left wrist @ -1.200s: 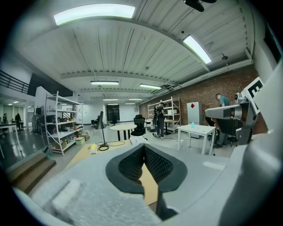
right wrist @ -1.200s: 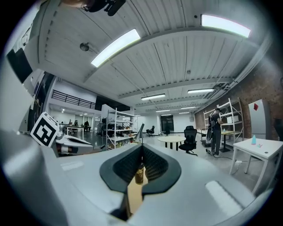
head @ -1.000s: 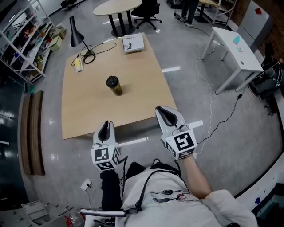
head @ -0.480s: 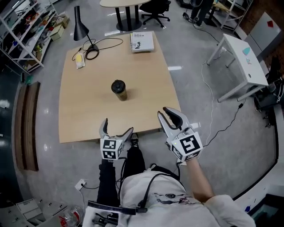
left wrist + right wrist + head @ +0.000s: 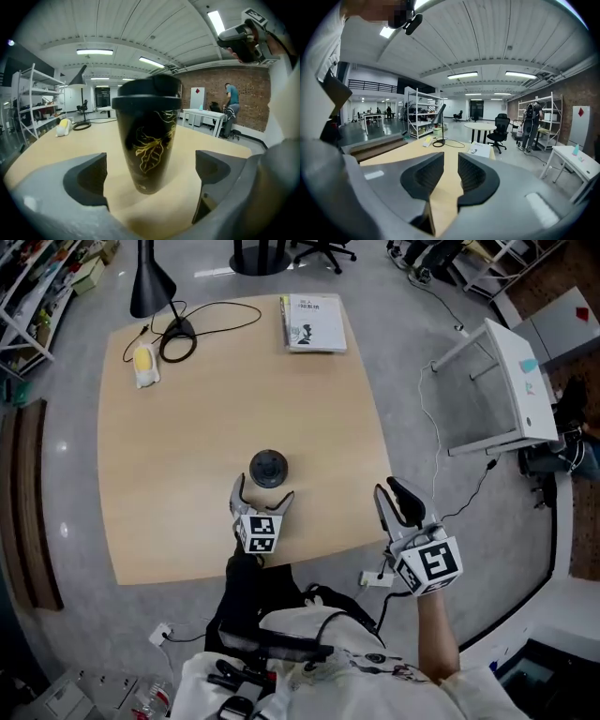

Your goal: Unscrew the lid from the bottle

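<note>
Holds the left gripper (image 5: 262, 495) out ahead, left marker cube (image 5: 258, 532) on the body side of the left fingers (image 5: 86, 178), those fingers spread wide. Brackets the bottle (image 5: 147, 136) between them, touching it with neither pad, a clear gap at each fingertip. Holds the right gripper (image 5: 400, 501) off to the right and nearer the body, right marker cube (image 5: 428, 563) tilted up behind the right fingers (image 5: 424, 176). Sets those fingers close, a narrow slit between the pads, nothing in it. Extends the bare right forearm (image 5: 437, 634) straight back from the fingers.
</note>
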